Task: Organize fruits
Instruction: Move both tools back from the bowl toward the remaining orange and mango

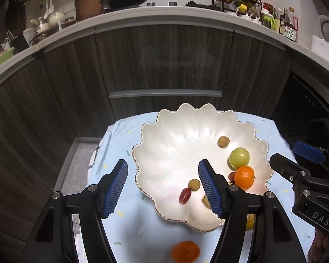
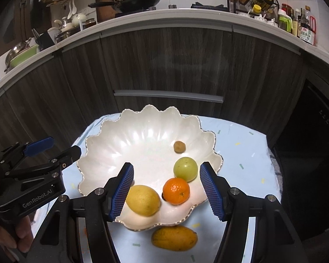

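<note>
**Both claws wide and empty over the shell bowl; two fruits outside it**

Scalloped white bowl (image 2: 142, 135) sits on a pale blue cloth (image 2: 241, 144) over a small table, in front of dark wood cabinets (image 2: 164, 65).

Left gripper (image 1: 163, 188): jaws spread wide, nothing between them. It hangs over the bowl's (image 1: 175, 135) near-left rim. Blue ribbed pads (image 1: 117, 188) face each other with bowl and cloth visible in the gap.

Right gripper (image 2: 166, 190): jaws also spread wide, holding nothing. It hangs over the bowl's near edge.

Inside the bowl, right wrist view:
- lemon (image 2: 143, 199) just beside the right gripper's left pad; whether they touch, I cannot tell
- mandarin (image 2: 176, 190) beside the lemon
- green round fruit (image 2: 185, 168) touching the mandarin on its far side
- small brown fruit (image 2: 179, 146), farther in, apart from the rest

Left wrist view adds a red grape (image 1: 185, 195) touching a second small brown fruit (image 1: 194, 185), near the bowl's front, and another dark red grape (image 1: 232, 175) partly hidden behind the mandarin (image 1: 244, 177).

Outside the bowl, on the cloth:
- mango (image 2: 174, 238), just in front of the rim
- second mandarin (image 1: 185, 252), blurred, near the left gripper's base
</note>
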